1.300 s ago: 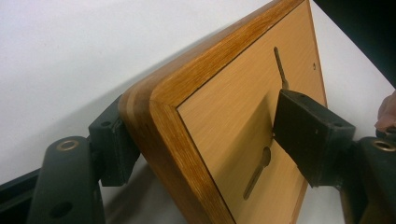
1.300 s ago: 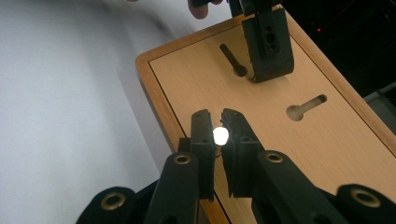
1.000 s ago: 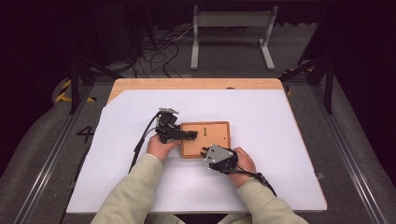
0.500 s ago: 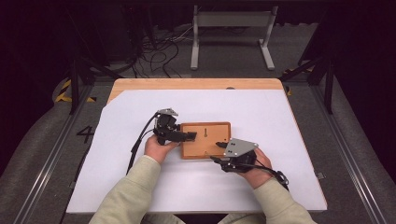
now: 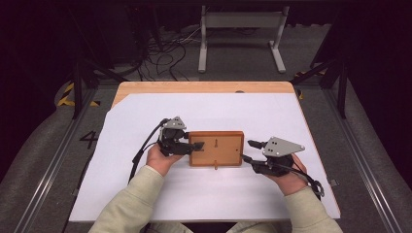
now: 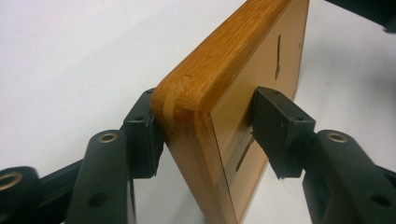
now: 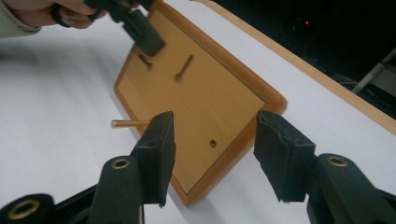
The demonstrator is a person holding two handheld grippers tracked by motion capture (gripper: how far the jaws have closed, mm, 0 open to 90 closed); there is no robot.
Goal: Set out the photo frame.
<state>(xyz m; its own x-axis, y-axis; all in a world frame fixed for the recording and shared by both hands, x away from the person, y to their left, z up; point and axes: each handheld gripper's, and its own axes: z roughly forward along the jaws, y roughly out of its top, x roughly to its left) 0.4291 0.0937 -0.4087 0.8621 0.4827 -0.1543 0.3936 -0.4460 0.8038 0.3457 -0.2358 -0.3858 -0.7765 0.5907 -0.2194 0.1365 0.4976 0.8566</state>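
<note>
The wooden board's (image 6: 224, 121) lower end is cut off; its dark slot is perhaps blurred.

High view overhead, tongs views close, sharing wooden board (image 5: 215, 148), seemingly

My left gripper (image 5: 190, 146) blocks the wooden board's (image 5: 216, 148) left edge; a brass pin (image 5: 215, 167) juts below it. The white worktop (image 5: 145, 111) at upper left lies open.
</note>
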